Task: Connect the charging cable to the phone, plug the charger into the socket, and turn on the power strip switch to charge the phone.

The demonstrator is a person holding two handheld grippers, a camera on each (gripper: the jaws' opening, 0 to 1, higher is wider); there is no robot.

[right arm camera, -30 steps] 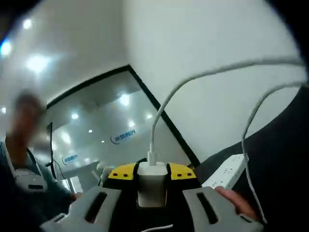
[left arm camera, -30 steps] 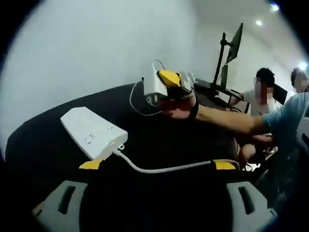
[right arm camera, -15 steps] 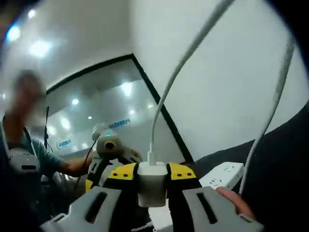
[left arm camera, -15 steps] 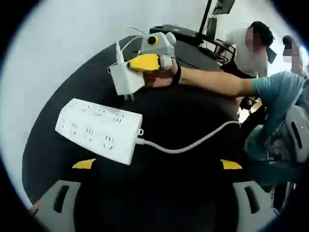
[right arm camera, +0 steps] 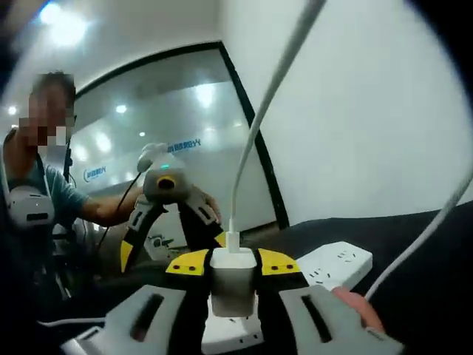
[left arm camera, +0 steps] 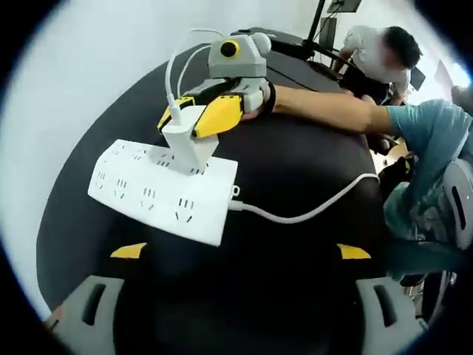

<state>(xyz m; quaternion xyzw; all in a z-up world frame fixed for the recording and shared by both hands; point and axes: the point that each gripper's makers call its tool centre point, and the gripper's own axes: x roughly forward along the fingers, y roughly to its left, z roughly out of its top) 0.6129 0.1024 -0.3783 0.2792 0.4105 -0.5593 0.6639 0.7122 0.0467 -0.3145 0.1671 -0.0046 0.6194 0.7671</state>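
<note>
A white power strip (left arm camera: 159,194) lies flat on the black table (left arm camera: 295,148). My right gripper (left arm camera: 194,122) is shut on the white charger (left arm camera: 188,142), whose base meets the strip's far edge. In the right gripper view the charger (right arm camera: 233,275) sits clamped between my yellow-tipped jaws (right arm camera: 233,265), its white cable (right arm camera: 262,133) rising upward, with the strip (right arm camera: 336,265) beneath and beyond it. My left gripper (left arm camera: 242,251) hovers open just short of the strip, holding nothing. The left gripper (right arm camera: 171,240) also appears across the table with its jaws spread.
The strip's own white cord (left arm camera: 310,213) curves right across the table. A person's forearm (left arm camera: 332,111) reaches in from the right. Another person (left arm camera: 380,55) sits behind, near a monitor stand (left arm camera: 321,22). A white wall (left arm camera: 89,66) borders the table on the left.
My right gripper has lowered the charger from above the strip down onto its far edge. The left gripper stays open near the strip.
</note>
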